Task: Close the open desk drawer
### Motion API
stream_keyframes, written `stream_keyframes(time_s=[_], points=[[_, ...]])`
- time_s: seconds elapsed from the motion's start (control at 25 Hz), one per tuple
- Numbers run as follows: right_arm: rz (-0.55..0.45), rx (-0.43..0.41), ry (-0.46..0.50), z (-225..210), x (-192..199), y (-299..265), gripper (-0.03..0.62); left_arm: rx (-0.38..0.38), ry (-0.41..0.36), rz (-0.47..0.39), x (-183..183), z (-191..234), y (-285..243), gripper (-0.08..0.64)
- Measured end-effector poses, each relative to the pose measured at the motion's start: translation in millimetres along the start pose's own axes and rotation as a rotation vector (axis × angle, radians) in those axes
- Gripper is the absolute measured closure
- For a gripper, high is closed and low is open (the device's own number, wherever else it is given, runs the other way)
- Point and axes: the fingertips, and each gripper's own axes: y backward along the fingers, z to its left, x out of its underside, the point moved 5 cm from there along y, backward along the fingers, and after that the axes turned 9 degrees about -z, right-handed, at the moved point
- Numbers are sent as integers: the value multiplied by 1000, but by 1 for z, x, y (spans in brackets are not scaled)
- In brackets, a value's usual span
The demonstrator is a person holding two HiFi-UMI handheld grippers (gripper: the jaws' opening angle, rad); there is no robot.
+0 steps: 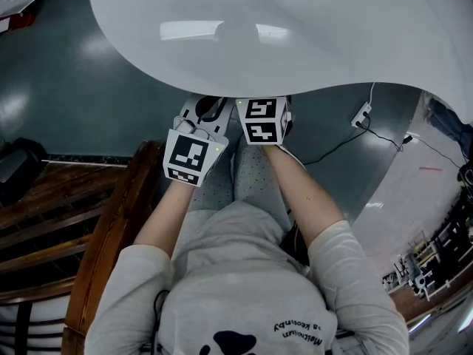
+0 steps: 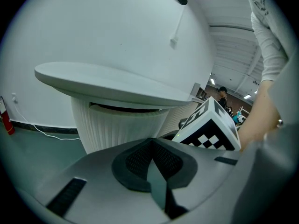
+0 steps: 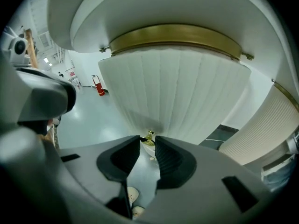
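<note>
- Grey sleeves (image 1: 355, 265) are seen nearest, below the white desk (image 1: 295, 28).
- Left hand-held gripper (image 2: 152, 143) is held closed, empty.
- Right hand-held gripper (image 3: 148, 141) is parted narrowly, with a brass knob (image 3: 149, 136) at its tips.
- Ribbed white drawer (image 3: 177, 92) is seen under the desk's edge.

Head view looks steeply down from above the person onto the white desk top (image 1: 281, 28); left gripper view faces its ribbed pedestal (image 2: 117, 125) from low and near, right gripper view from closer still, tilted upward.
</note>
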Motion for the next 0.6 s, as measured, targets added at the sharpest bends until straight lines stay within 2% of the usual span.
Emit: stream_keyframes(time_s=[0.6], points=[[-39,7,-4,-9,-17,-14,483,-4,24,11,-4,15,-17,554]])
